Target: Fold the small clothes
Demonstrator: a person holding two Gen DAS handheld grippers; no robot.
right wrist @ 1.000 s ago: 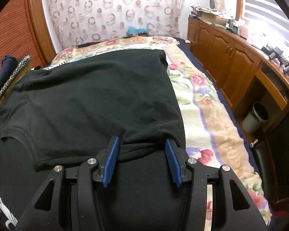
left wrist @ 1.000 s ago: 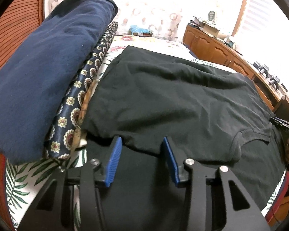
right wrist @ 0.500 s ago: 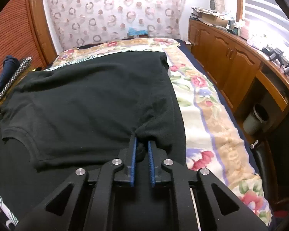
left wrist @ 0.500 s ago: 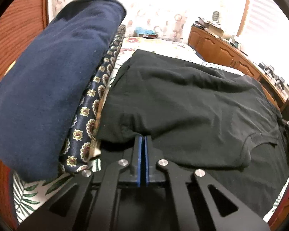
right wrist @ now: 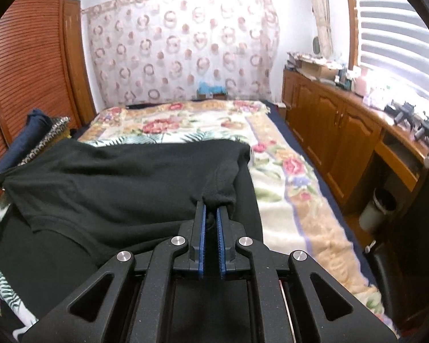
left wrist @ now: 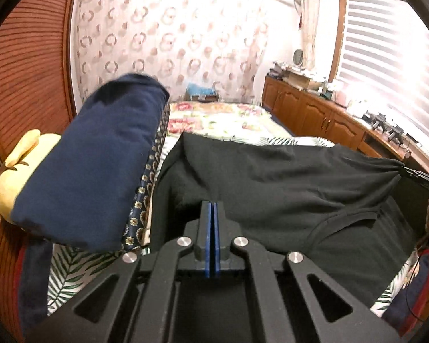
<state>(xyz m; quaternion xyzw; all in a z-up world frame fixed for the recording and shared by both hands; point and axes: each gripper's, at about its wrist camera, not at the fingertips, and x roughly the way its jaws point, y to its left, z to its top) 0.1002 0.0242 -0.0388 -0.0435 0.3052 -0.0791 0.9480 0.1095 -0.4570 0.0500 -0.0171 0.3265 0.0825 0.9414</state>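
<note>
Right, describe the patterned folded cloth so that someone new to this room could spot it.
Start at the bed with the floral blanket and go to its left edge, by the slatted wooden wardrobe doors. There a stack sits beside the black T-shirt. The dark cloth with small gold medallions lies under the plain navy folded garment; only it bears a print.

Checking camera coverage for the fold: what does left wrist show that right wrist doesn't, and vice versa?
Left wrist only: a yellow plush toy behind the folded navy cloth, and the left hand-held gripper shut on the black shirt.

Right wrist only: a white bin under the wooden counter, and the right hand-held gripper shut on a bunched shirt edge.

Both: the black shirt, the floral bedspread, the patterned curtain, the window blinds.
</note>
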